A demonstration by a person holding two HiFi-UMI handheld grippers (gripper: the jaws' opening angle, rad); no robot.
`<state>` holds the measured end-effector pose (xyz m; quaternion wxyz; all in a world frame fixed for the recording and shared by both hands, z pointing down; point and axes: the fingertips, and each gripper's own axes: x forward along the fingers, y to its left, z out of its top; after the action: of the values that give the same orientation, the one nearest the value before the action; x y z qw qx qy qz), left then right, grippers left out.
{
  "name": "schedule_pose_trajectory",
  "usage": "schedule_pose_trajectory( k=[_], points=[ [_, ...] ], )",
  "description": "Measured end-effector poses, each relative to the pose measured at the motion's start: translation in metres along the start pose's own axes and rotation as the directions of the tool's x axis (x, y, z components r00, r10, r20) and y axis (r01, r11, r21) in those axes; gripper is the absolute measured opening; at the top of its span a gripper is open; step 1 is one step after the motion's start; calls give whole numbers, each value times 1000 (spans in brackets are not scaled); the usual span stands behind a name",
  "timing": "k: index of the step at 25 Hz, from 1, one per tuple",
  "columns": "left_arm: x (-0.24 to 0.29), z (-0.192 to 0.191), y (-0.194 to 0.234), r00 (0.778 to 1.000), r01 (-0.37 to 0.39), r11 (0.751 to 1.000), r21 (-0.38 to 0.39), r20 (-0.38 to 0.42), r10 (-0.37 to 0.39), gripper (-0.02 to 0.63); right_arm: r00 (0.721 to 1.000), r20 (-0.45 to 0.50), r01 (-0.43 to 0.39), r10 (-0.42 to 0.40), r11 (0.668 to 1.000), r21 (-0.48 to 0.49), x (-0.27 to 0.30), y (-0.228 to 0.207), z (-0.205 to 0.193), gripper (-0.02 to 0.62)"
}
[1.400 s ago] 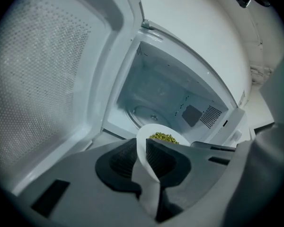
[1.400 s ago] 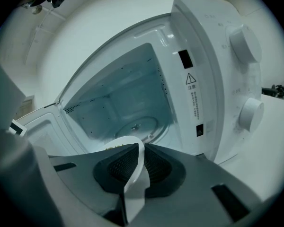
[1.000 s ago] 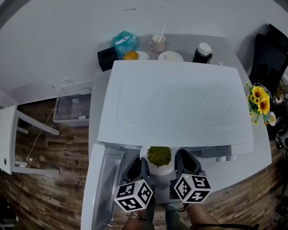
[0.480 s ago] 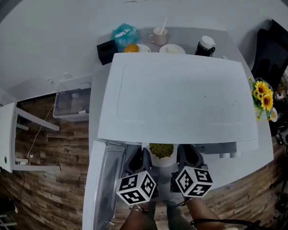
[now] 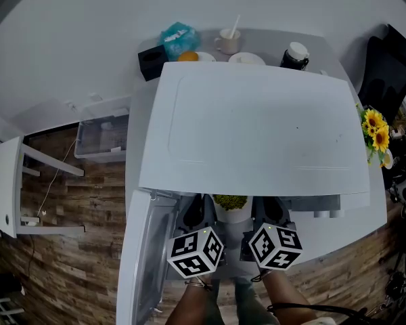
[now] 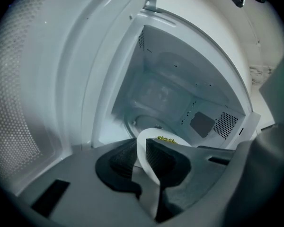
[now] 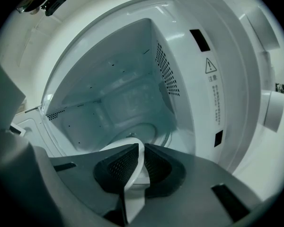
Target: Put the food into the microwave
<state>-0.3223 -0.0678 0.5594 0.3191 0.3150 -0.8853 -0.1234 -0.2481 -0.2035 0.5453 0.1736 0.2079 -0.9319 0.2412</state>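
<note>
Now the left hand-held gripper [image 6: 143, 149] and right hand-held gripper [image 7: 141, 151] pinched the white round bowl of green food [image 5: 233, 214] at the white box-shaped microwave [image 5: 257, 127] opening; setdown inside was judged the next move.

One microwave [image 5: 257, 131]. One bowl [image 5: 231, 210] of green food at 6 o'clock. Two of mine: left hand-held gripper [image 6: 144, 157], right hand-held gripper [image 7: 141, 162]. Desk [image 5: 338, 225], 12 o'clock row: one black box [image 5: 151, 61], one teal bag [image 5: 179, 38], one orange [image 5: 187, 57], two plates: first plate [image 5: 205, 57], second plate [image 5: 247, 59]; one cup [image 5: 227, 42], one dark jar [image 5: 294, 56]. One sunflower bunch [image 5: 375, 124] at 3 o'clock. One clear bin [image 5: 101, 137] on the floor at 9 o'clock.
</note>
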Motion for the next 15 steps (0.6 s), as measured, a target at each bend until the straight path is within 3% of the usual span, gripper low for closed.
schedule_pose_trajectory(
  k=[15],
  points=[
    [25, 17, -2, 999, -15, 999, 45, 42, 13, 63, 998, 46, 45, -42, 997, -63, 16, 0, 8, 51]
  ],
)
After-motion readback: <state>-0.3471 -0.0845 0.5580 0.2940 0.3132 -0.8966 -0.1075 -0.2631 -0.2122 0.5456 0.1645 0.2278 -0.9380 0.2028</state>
